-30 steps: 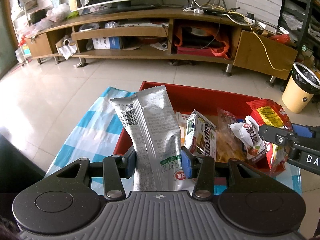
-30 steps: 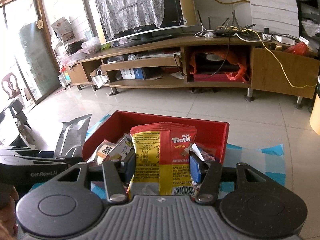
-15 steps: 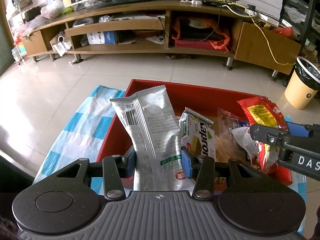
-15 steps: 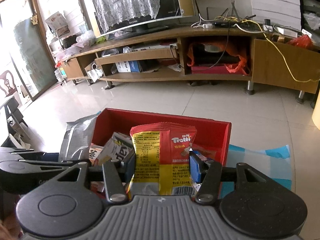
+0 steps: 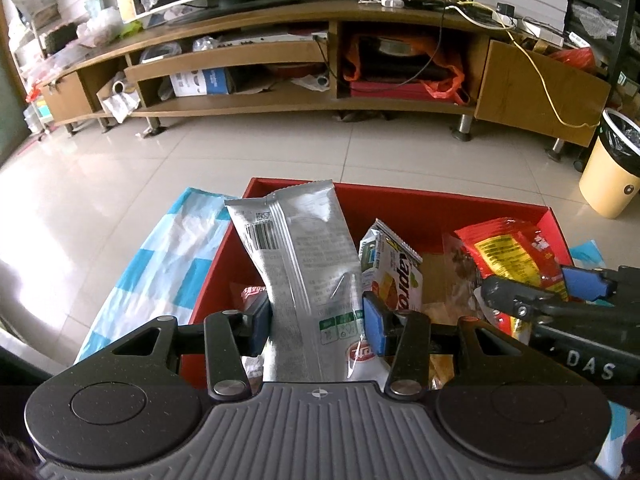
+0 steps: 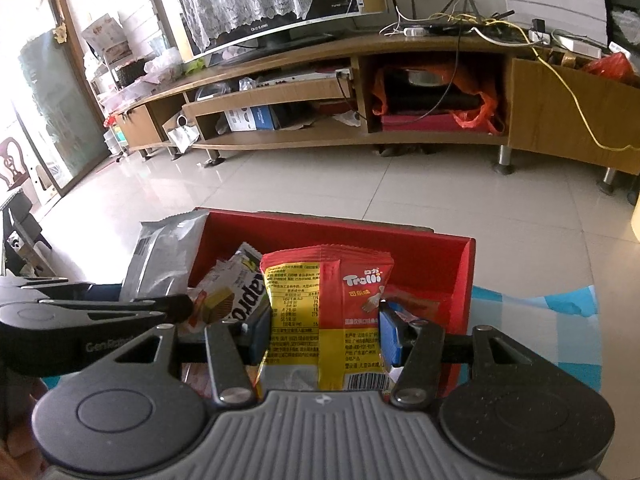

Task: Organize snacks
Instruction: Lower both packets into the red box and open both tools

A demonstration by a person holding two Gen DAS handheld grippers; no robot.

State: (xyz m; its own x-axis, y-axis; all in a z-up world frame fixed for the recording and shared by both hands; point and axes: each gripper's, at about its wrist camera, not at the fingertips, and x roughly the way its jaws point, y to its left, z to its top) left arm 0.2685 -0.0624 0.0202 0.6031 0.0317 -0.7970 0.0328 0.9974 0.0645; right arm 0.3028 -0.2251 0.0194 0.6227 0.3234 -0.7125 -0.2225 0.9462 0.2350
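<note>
My left gripper [image 5: 318,320] has a tall silver snack packet [image 5: 296,248] upright between its blue pads, which still touch it while the jaws are opening. It hangs over the left end of the red box [image 5: 440,196]. My right gripper [image 6: 324,336] is shut on a red and yellow Trolli packet [image 6: 324,296] above the box's [image 6: 400,236] right half. Several snacks lie in the box, among them a white wafer packet [image 5: 394,276]. In the left wrist view the right gripper [image 5: 536,286] comes in from the right with the Trolli packet [image 5: 508,252].
The box stands on a blue and white checked cloth [image 5: 160,264] at the table's edge. Beyond it are a tiled floor, a long wooden TV stand [image 5: 280,108] with clutter, and a cream waste bin [image 5: 612,168] at the right.
Both grippers have moved forward and down with their packets, from before the box to over it. The box looks larger and closer in both views.
</note>
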